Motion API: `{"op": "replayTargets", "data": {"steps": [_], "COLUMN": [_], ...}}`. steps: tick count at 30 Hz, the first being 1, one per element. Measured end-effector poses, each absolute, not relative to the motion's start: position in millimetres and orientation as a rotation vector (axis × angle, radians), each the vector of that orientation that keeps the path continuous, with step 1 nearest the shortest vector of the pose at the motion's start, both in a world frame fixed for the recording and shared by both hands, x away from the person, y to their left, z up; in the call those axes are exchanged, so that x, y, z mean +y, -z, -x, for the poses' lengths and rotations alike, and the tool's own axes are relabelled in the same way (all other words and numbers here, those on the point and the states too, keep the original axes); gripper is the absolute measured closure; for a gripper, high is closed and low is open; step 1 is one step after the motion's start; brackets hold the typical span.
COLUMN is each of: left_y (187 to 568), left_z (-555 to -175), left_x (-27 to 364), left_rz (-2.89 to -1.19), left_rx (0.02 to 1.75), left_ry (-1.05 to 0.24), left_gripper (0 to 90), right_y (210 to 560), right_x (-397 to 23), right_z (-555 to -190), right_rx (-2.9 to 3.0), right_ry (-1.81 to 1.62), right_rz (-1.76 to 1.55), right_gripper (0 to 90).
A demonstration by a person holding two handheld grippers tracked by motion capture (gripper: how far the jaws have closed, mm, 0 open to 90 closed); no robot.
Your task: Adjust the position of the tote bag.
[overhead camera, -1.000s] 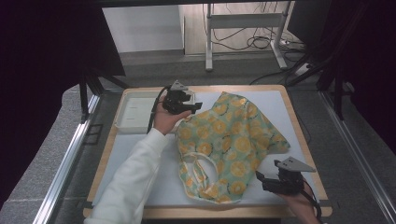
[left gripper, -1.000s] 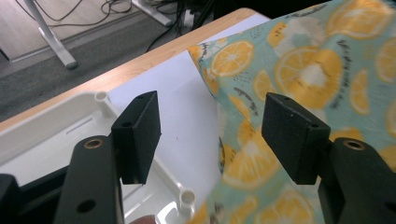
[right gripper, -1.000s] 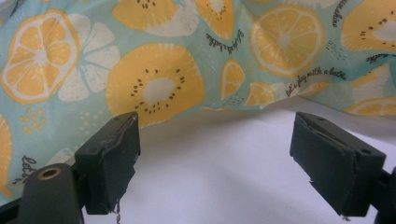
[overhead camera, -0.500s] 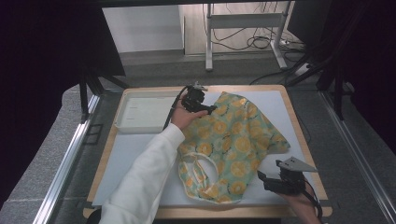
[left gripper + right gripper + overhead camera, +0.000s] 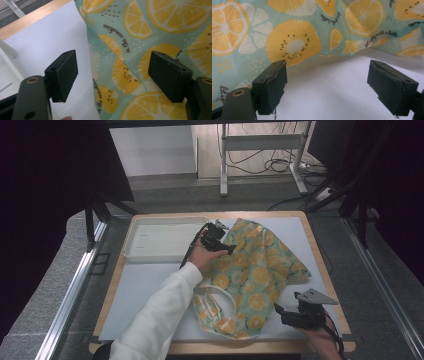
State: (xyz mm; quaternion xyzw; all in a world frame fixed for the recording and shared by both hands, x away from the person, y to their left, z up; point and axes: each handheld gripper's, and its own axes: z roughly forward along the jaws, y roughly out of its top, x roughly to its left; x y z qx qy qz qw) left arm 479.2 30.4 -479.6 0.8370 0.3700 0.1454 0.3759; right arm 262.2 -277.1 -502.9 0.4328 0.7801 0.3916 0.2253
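While the garment lies spread for handling:
Table point(image 5: 150, 285): carries everything, giving a flat work surface.
Garment point(image 5: 255, 275): citrus-print cloth, centre toward 3 o'clock.
Tray point(image 5: 165, 240): at 11 o'clock, beside the garment.
Left gripper point(image 5: 227, 251): fingers just opened wide, straddling the garment's upper-left edge unpinched, probably to seize it.
Right gripper point(image 5: 280, 312): at 5 o'clock, fingers apart, empty, facing the hem.

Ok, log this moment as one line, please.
left gripper: jaws just opening, over far edge of mint-green lemon-print cloth apron, nothing gripped | right gripper: open, at apron's near edge | white plastic tray: untouched
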Motion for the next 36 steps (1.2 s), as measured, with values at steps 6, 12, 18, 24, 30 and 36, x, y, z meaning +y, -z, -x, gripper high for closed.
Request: {"op": "replayTargets", "data": {"steps": [6, 12, 18, 24, 30, 36], "left_y": [488.0, 495.8, 503.1, 505.6, 496.9, 490.9], "left_z": [-492.7, -500.2, -506.1, -506.6, -502.0, -495.6], "left_x": [22.9, 15.8, 8.1, 7.3, 17.5, 27.3], "left_rz": [-2.144, -2.153, -2.214, -2.215, -2.164, -2.129], "left_rx": [0.99, 1.015, 1.011, 0.998, 0.981, 0.972], "left_ry": [-0.315, -0.285, -0.306, -0.285, -0.284, -0.247], "left_gripper": [22.3, 23.0, 42.7, 79.8, 86.0, 86.6], "right_y": [503.6, 503.4, 504.0, 503.8, 504.1, 504.6], "right_x": [-278.3, -279.2, -280.0, -281.0, -282.1, -281.4], "right_z": [-262.9, -262.8, -263.4, -263.5, -264.3, -264.7], "right_rx": [2.154, 2.152, 2.15, 2.146, 2.143, 2.143], "right_ry": [-1.075, -1.072, -1.072, -1.071, -1.065, -1.06], "right_rz": [-1.196, -1.195, -1.198, -1.201, -1.204, -1.207], "right_gripper": [16.5, 16.5, 16.5, 16.5, 16.5, 16.5]}}
